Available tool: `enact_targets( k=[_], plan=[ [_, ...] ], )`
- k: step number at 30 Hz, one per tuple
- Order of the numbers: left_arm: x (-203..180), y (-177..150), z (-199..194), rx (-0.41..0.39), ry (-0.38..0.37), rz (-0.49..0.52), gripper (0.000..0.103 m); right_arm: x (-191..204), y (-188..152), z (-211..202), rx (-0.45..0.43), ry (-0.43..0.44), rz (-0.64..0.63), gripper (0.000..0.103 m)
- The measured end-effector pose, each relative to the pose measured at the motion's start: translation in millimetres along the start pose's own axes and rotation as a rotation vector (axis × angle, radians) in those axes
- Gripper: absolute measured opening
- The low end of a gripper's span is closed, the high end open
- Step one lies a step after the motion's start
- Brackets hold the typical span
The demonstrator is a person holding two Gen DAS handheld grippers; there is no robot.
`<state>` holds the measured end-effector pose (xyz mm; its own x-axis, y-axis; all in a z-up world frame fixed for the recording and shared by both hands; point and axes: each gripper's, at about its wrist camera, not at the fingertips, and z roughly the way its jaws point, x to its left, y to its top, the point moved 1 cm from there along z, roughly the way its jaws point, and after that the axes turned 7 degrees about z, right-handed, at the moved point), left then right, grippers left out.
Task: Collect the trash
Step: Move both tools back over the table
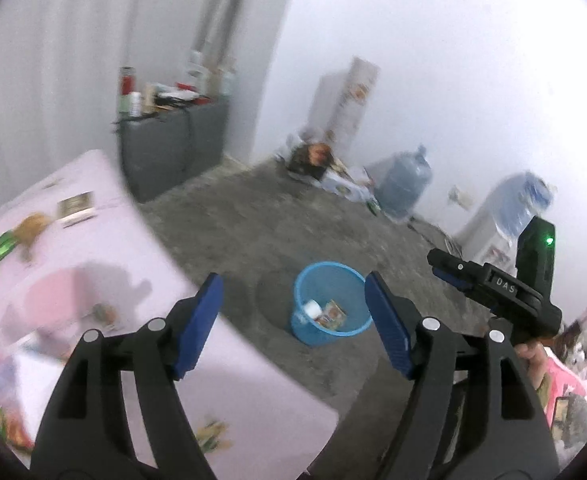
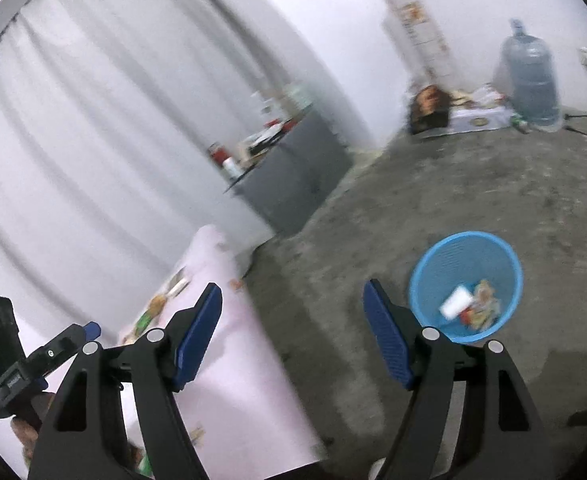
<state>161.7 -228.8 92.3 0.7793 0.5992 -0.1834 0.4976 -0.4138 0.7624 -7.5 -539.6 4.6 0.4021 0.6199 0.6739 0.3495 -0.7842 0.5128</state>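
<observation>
Your left gripper (image 1: 293, 324) has its jaws spread wide with nothing between them, held above the edge of the pink bench (image 1: 93, 240) and the grey floor (image 1: 253, 220). Your right gripper (image 2: 293, 328) is the same: jaws released, nothing held, over the bench corner and the floor.

The blue bin (image 1: 329, 336) stands on the floor just off the bench, showing between your left jaws in the left view and beside the right finger (image 2: 389, 344) in the right view. Inside it lie a white cup (image 2: 455, 301) and some coloured wrappers (image 2: 481, 308).

More trash is on the bench: a small dark box (image 1: 75, 206), a green packet (image 1: 1, 248), a crumpled orange-brown scrap (image 1: 33, 228), and a wrapper (image 1: 211, 432) near the front edge. Motion blur hides what they are exactly.

Each gripper shows in the other's view: the right one at the right edge of the left view, the left one low on the left of the right view.

Beyond, a grey cabinet (image 1: 173, 144) crowded with bottles stands by the white curtain (image 2: 73, 140), and a water jug (image 2: 529, 80) sits on the floor against the far wall
</observation>
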Motion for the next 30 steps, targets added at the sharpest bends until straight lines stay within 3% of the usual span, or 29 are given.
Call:
enact_targets(
  k=[8,12,16,21,30],
  plan=[
    [65.9,-51.0,-114.6,-0.170,0.188,-0.101,0.070,58.1,-34.3,18.6,0.139,0.107,-0.080,0.071],
    [89.7,-77.9,-139.5,-0.186,0.229,-0.142,0.070,81.6,-53.2,35.6,0.214,0.136,-0.113,0.071],
    [100.1,-103.3,-140.8,-0.181,0.266,-0.158,0.070,98.7,-73.0,53.3,0.282,0.159,-0.142,0.071],
    [94.9,-135.3,-110.3,-0.071,0.309,-0.121,0.070,114.6,-96.3,83.2,0.377,0.164,-0.168,0.071],
    [93.0,-168.1,-48.8,0.164,0.535,0.087,0.070,140.5,-116.1,130.1,0.487,0.183,-0.239,0.071]
  ],
)
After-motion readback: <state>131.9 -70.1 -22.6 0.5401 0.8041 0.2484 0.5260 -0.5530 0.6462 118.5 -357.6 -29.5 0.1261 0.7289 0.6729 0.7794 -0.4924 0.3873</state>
